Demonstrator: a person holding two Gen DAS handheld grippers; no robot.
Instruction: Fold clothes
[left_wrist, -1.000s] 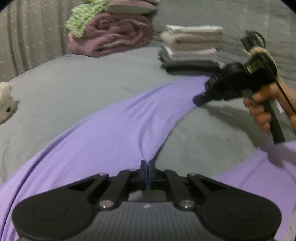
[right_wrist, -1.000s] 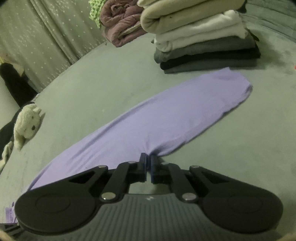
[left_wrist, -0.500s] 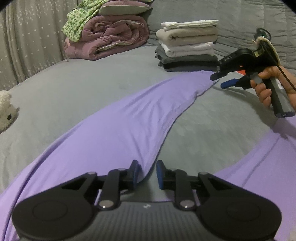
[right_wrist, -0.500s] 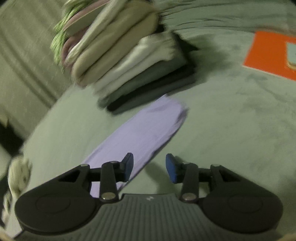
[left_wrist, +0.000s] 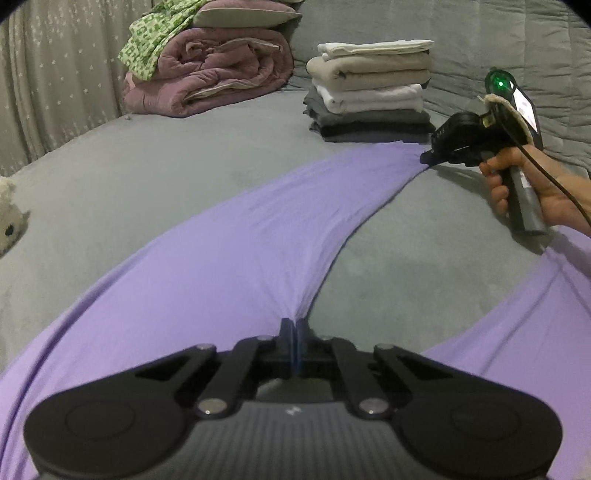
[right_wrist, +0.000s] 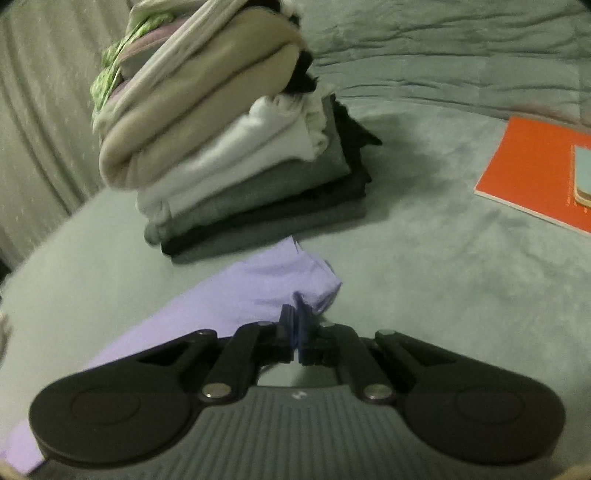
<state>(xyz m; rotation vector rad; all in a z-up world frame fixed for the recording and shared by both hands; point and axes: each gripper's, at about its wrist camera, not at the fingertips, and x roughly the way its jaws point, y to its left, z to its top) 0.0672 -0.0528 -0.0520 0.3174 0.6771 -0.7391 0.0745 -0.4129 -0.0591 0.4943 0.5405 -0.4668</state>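
Note:
A lilac garment (left_wrist: 236, 258) lies spread over the grey bed, one long sleeve or leg reaching toward the far right. My left gripper (left_wrist: 296, 325) is shut on the near edge of that strip, where the cloth puckers between the pads. In the left wrist view a hand (left_wrist: 532, 184) holds my right gripper (left_wrist: 424, 160) at the strip's far end. The right wrist view shows the right gripper (right_wrist: 296, 314) shut on the lilac cuff end (right_wrist: 295, 273), which bunches at the fingertips.
A stack of folded clothes (left_wrist: 373, 99) (right_wrist: 236, 166) stands just beyond the cuff. Farther back lies a rolled mauve quilt (left_wrist: 210, 74) with a green patterned cloth. An orange book (right_wrist: 539, 173) rests on the bed at the right. A white plush toy (left_wrist: 9, 218) sits at the left edge.
Both grippers opened and shut again on the lilac cloth. The right gripper moved from mid-strip out to the cuff end near the folded stack; the left stayed at the near edge.

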